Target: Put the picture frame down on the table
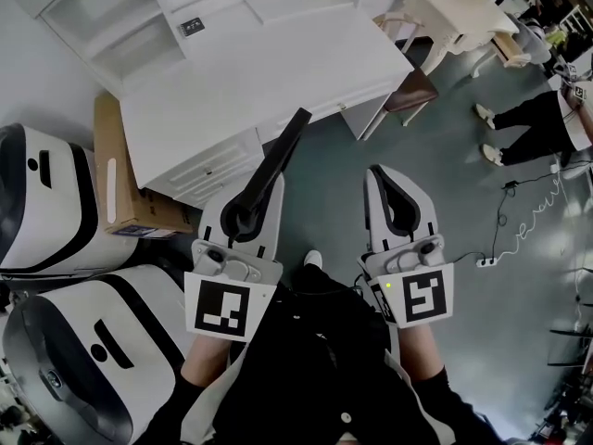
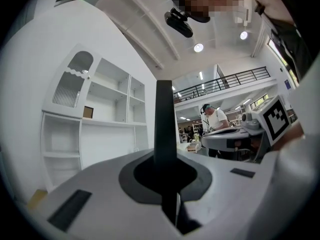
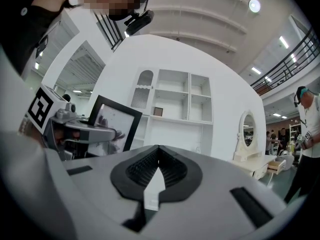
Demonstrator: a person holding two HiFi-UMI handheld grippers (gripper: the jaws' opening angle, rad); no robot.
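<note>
The picture frame (image 1: 278,160) is black and thin, seen edge-on in the head view, and juts forward toward the front edge of the white table (image 1: 269,72). My left gripper (image 1: 252,202) is shut on its lower edge. In the left gripper view the frame (image 2: 163,119) rises as a dark upright strip out of that gripper (image 2: 167,176). My right gripper (image 1: 389,188) hovers over the floor to the right, shut with nothing in it (image 3: 157,166). The right gripper view shows the frame's face (image 3: 111,126) beside the left gripper (image 3: 75,129).
White shelving (image 3: 172,104) stands behind the table. A chair (image 1: 412,91) sits at the table's right corner, a cardboard box (image 1: 116,174) at its left. Two white-and-black machines (image 1: 46,202) crowd the left. A person (image 1: 537,123) stands at right, above a floor cable (image 1: 486,260).
</note>
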